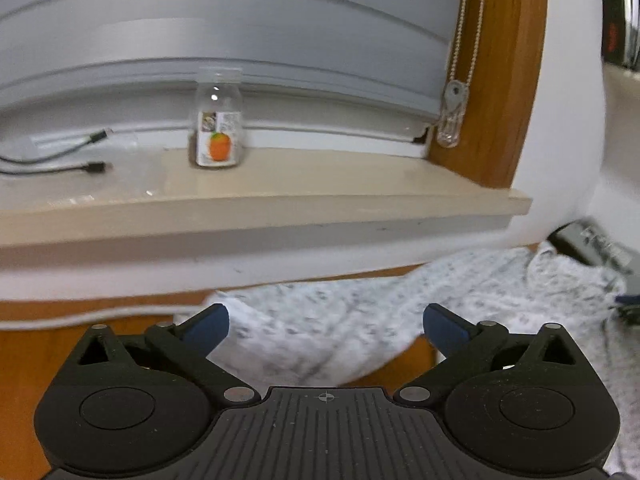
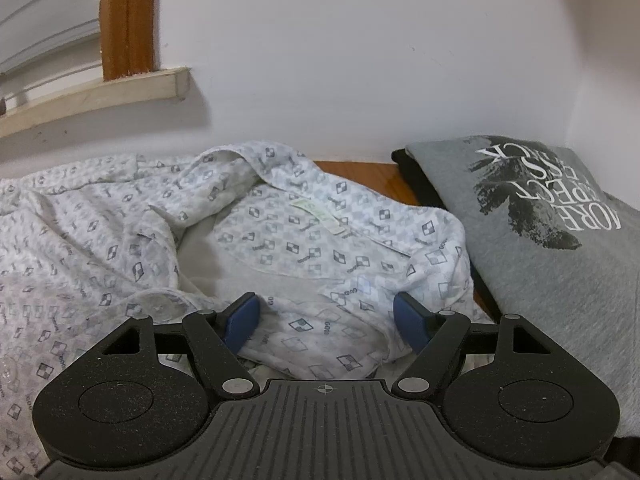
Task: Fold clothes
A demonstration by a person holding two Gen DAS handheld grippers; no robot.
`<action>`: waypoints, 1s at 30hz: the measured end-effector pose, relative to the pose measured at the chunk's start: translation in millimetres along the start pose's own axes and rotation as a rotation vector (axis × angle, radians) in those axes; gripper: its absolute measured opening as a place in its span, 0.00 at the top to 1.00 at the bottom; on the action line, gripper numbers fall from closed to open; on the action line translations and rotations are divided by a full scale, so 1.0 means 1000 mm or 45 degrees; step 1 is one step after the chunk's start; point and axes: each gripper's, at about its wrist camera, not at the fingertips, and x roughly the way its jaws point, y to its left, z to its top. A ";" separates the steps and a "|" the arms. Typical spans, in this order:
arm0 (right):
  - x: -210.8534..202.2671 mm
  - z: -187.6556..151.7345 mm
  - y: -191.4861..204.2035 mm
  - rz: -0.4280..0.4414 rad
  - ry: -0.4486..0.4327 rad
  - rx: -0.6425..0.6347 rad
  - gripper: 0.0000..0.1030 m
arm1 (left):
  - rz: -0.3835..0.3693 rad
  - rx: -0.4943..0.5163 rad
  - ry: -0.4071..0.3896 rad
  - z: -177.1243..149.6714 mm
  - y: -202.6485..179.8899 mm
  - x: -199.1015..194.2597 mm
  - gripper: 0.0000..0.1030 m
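Observation:
A white shirt with a small blue check-and-logo print point(image 2: 280, 248) lies crumpled on a wooden table, collar and label facing up. My right gripper point(image 2: 326, 322) is open, low over the shirt's near edge, with cloth between its blue pads point(image 2: 240, 322) but not pinched. In the left wrist view the same shirt point(image 1: 340, 324) spreads to the right, blurred. My left gripper point(image 1: 326, 326) is open above its left part, holding nothing.
A folded grey T-shirt with white lettering point(image 2: 552, 240) lies on a dark garment at the right. A window sill point(image 1: 280, 196) carries a glass jar with an orange label point(image 1: 219, 128) and cables point(image 1: 60, 156). The white wall point(image 2: 360, 60) stands close behind the table.

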 end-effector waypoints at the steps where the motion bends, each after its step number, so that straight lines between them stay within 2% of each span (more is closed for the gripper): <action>1: 0.000 0.000 0.000 0.003 -0.001 -0.002 0.32 | -0.011 -0.018 0.002 -0.001 -0.001 0.001 0.00; 4: -0.001 0.000 0.002 0.013 -0.006 -0.010 0.42 | -0.037 -0.027 0.019 -0.005 -0.007 0.006 0.00; 8: -0.003 0.000 0.003 0.024 -0.015 -0.023 0.43 | -0.105 -0.015 0.068 -0.018 -0.012 0.008 0.00; 11: -0.012 0.000 0.015 -0.014 -0.048 -0.106 0.43 | -0.217 0.015 0.162 -0.029 -0.018 0.008 0.02; 14: -0.029 0.001 0.029 -0.024 -0.098 -0.148 0.43 | -0.289 0.099 0.283 -0.038 -0.028 0.014 0.19; 15: -0.035 0.002 0.032 -0.012 -0.111 -0.140 0.43 | -0.303 0.126 0.318 -0.041 -0.033 0.016 0.32; 16: -0.040 0.002 0.036 0.016 -0.117 -0.128 0.43 | -0.311 0.154 0.357 -0.045 -0.036 0.019 0.36; 18: -0.048 0.002 0.046 0.083 -0.119 -0.126 0.43 | -0.303 0.230 0.345 -0.050 -0.045 0.016 0.39; 20: -0.048 0.001 0.065 0.127 -0.112 -0.186 0.42 | -0.299 0.269 0.357 -0.051 -0.052 0.015 0.63; 21: -0.048 0.000 0.074 0.148 -0.109 -0.217 0.42 | -0.292 0.292 0.347 -0.053 -0.056 0.015 0.94; 26: -0.048 -0.002 0.119 0.256 -0.090 -0.368 0.42 | -0.283 0.368 0.299 -0.056 -0.071 0.016 0.97; 30: -0.050 -0.004 0.153 0.369 -0.072 -0.466 0.42 | -0.295 0.239 0.229 -0.037 -0.053 0.020 0.97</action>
